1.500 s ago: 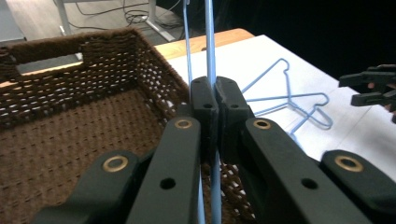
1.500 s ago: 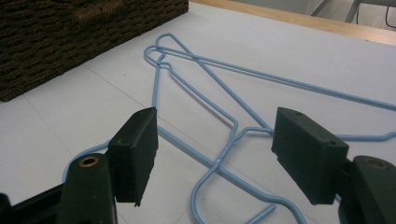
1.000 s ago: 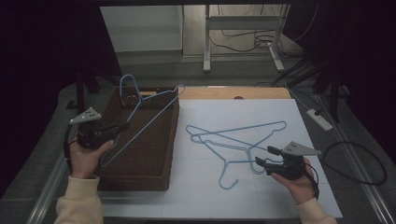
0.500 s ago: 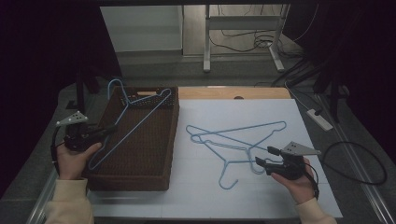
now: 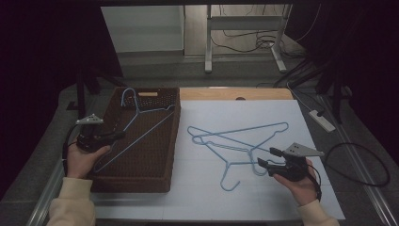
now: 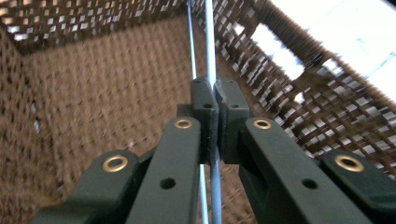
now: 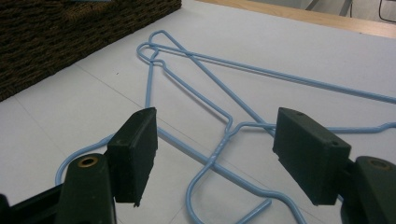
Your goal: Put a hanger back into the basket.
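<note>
While the left gripper (image 5: 113, 136) holds one blue wire hanger (image 5: 141, 126) over the brown woven basket (image 5: 141, 181), the step in hand reads as placing: hangers go from the table into the basket one at a time. In the left gripper view its jaws are pressed together on the hanger's wire (image 6: 211, 56), which runs straight up between the pads (image 6: 203, 112). From above, the hanger lies slantwise inside the basket, hook (image 5: 127, 94) toward the far wall, one long side reaching to the right rim. Whether it already rests on the basket floor cannot be told.

Next move, as judged: lower the hanger until it lies flat, then part the jaws and lift clear without snagging the wire on the weave.

Two more hangers (image 5: 240, 141) lie on the white table top (image 5: 207, 197) right of the basket, crossed over each other, hooks (image 5: 228, 179) pointing toward the person. They are thin, pale blue, with a twisted neck (image 7: 223, 142) below each hook. Because they overlap, lifting one may drag the other.

At the right, the right gripper (image 5: 266, 157) sits just beside these hangers with its jaws apart. In the right gripper view the pads (image 7: 136, 149) stand wide on either side of the twisted neck and touch nothing. A grip there calls for coming down on the wire and closing on a single strand only.
</note>
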Demonstrator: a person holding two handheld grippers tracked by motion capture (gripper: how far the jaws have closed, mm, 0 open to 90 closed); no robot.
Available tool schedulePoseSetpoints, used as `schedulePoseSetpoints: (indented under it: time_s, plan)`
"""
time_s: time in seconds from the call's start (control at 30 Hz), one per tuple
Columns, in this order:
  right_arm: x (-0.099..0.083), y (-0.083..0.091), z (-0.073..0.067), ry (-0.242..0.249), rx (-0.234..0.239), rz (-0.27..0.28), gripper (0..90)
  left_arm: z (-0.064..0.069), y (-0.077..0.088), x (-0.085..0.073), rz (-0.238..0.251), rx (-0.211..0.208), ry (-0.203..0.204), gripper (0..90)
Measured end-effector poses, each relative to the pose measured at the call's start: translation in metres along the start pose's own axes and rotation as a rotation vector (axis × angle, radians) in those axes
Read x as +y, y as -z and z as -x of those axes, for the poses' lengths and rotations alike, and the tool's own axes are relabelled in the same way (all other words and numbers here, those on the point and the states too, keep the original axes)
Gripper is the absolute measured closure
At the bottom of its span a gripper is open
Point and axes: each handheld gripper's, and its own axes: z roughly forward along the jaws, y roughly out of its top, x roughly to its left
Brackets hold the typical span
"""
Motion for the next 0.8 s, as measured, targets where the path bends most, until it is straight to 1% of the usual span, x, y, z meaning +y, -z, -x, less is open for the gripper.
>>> schedulePoseSetpoints:
  time_s: [0.03, 0.07, 0.13, 0.17, 0.23, 0.3, 0.33, 0.4, 0.43, 0.47, 0.5, 0.53, 0.57, 0.6, 0.67, 0.73, 0.8]
  plan:
    - [0.000, 0.000, 0.000, 0.001, 0.001, 0.000, 31.2, 0.000, 0.000, 0.000, 0.000, 0.000, 0.000, 87.6]
    - [0.000, 0.000, 0.000, 0.003, 0.001, -0.001, 31.2, -0.004, -0.004, 0.000, -0.028, 0.010, 0.009, 87.6]
    - [0.000, -0.001, -0.001, 0.003, 0.002, -0.003, 31.2, -0.007, -0.007, 0.000, -0.059, 0.026, 0.010, 87.5]
    - [0.000, -0.001, -0.001, 0.003, 0.002, -0.003, 31.2, -0.007, -0.007, 0.000, -0.059, 0.026, 0.010, 87.5]
    - [0.000, -0.001, -0.001, 0.005, 0.005, -0.003, 31.2, -0.011, -0.012, 0.000, -0.119, 0.068, 0.010, 87.5]
    - [0.000, -0.001, -0.001, 0.003, 0.006, -0.007, 31.2, -0.012, -0.015, 0.001, -0.149, 0.093, 0.011, 87.5]
    - [-0.001, -0.002, -0.001, 0.003, 0.007, -0.006, 31.1, -0.013, -0.019, 0.001, -0.184, 0.123, 0.008, 87.5]
    - [-0.001, -0.002, 0.000, 0.002, 0.008, -0.012, 31.1, -0.013, -0.023, 0.003, -0.229, 0.166, 0.007, 87.4]
    - [-0.001, -0.002, 0.000, 0.002, 0.008, -0.013, 31.1, -0.013, -0.025, 0.003, -0.248, 0.185, 0.009, 87.3]
    - [-0.001, -0.002, 0.000, 0.002, 0.008, -0.013, 31.1, -0.013, -0.025, 0.003, -0.248, 0.185, 0.009, 87.2]
    - [-0.001, -0.003, -0.001, 0.005, 0.009, -0.016, 31.1, -0.012, -0.028, 0.004, -0.271, 0.205, 0.006, 87.0]
    - [-0.001, -0.003, -0.001, 0.006, 0.009, -0.017, 31.0, -0.012, -0.033, 0.004, -0.300, 0.239, 0.005, 87.0]
    - [-0.001, -0.003, -0.001, 0.006, 0.010, -0.018, 31.0, -0.012, -0.035, 0.004, -0.310, 0.252, 0.004, 87.0]
    - [-0.001, -0.003, -0.001, 0.006, 0.010, -0.018, 31.0, -0.012, -0.035, 0.004, -0.310, 0.252, 0.004, 86.9]
    - [-0.001, -0.004, -0.002, 0.007, 0.012, -0.020, 31.0, -0.010, -0.039, 0.004, -0.326, 0.280, 0.002, 86.6]
    - [-0.001, -0.004, -0.002, 0.007, 0.012, -0.021, 31.0, -0.010, -0.042, 0.004, -0.342, 0.297, 0.002, 86.4]
    - [-0.002, -0.005, -0.002, 0.009, 0.013, -0.029, 30.9, -0.010, -0.047, 0.004, -0.377, 0.319, -0.007, 84.9]
